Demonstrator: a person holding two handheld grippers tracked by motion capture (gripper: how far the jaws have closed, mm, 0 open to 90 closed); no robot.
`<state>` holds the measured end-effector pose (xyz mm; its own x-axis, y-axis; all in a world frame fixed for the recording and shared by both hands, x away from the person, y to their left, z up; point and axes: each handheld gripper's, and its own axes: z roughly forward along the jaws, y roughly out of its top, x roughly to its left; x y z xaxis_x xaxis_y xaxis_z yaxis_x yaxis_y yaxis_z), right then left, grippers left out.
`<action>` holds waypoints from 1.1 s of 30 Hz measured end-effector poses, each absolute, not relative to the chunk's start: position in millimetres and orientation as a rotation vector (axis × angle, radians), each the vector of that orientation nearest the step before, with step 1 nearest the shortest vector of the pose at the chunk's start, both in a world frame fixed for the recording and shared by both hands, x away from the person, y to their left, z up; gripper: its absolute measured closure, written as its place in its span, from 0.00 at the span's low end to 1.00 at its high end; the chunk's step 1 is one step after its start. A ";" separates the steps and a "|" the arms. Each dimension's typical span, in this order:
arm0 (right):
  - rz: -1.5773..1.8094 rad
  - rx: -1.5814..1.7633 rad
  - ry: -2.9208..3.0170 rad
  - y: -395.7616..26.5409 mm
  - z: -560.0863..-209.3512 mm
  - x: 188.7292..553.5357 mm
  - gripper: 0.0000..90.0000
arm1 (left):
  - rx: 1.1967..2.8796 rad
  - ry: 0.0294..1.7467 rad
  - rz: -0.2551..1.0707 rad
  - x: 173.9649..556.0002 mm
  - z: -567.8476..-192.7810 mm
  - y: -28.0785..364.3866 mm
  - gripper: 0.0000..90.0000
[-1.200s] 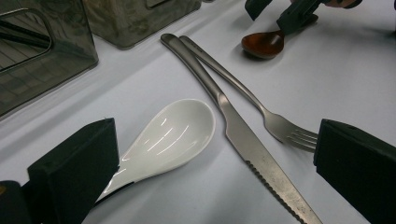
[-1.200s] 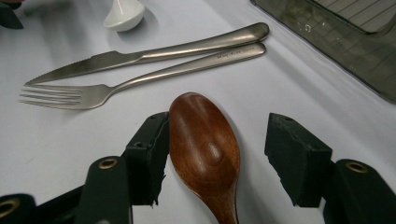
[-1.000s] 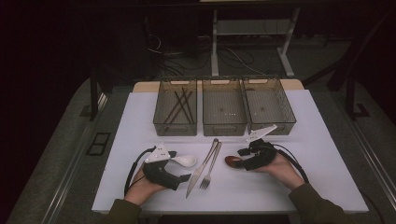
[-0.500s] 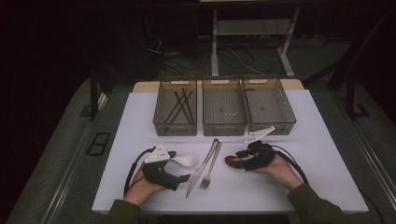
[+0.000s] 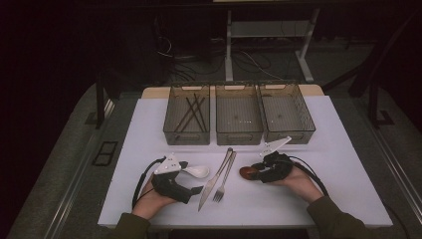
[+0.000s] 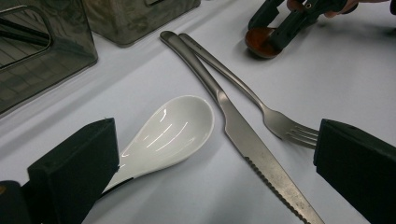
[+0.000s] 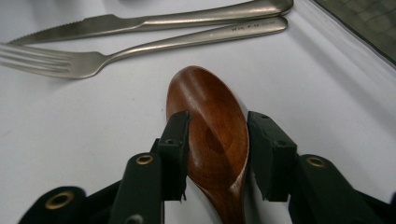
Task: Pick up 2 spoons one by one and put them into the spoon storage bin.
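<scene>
A brown wooden spoon (image 7: 210,107) lies on the white table, bowl toward the knife and fork. My right gripper (image 7: 217,135) has just been closing around its bowl, and both pads now touch its edges. In the high view the right gripper (image 5: 255,173) sits right of centre with the wooden spoon (image 5: 245,173) at its tips. A white ceramic spoon (image 6: 173,126) lies between the wide-apart jaws of my left gripper (image 6: 215,140), its handle beside the left jaw, untouched. In the high view the left gripper (image 5: 193,178) rests at front left.
A steel knife (image 5: 213,181) and fork (image 5: 225,179) lie side by side between the two hands. Three mesh bins stand at the back: the left bin (image 5: 171,130) holds dark sticks, while the middle bin (image 5: 239,135) and right bin (image 5: 304,130) look bare.
Both hands stay where they were. The right jaws have drawn in around the wooden spoon's bowl. The cutlery has not shifted.
</scene>
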<state>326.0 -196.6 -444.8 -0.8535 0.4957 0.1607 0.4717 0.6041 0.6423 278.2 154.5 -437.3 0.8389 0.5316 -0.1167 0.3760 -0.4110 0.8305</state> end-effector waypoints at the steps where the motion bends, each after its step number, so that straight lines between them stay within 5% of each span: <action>1: 1.091 0.829 2.783 -196.7 -444.7 325.5 0.68 | 2.050 0.664 0.203 278.1 -437.4 154.5 0.00; 33: 0.997 0.653 2.844 -192.1 -440.9 312.0 0.89 | 2.060 0.652 0.206 277.5 -437.2 153.4 0.00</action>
<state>312.0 -192.1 -440.9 -0.9087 0.4089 0.0835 0.3715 0.7015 0.6082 277.5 153.4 -437.2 0.8446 0.5247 -0.1069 0.3676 -0.4230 0.8282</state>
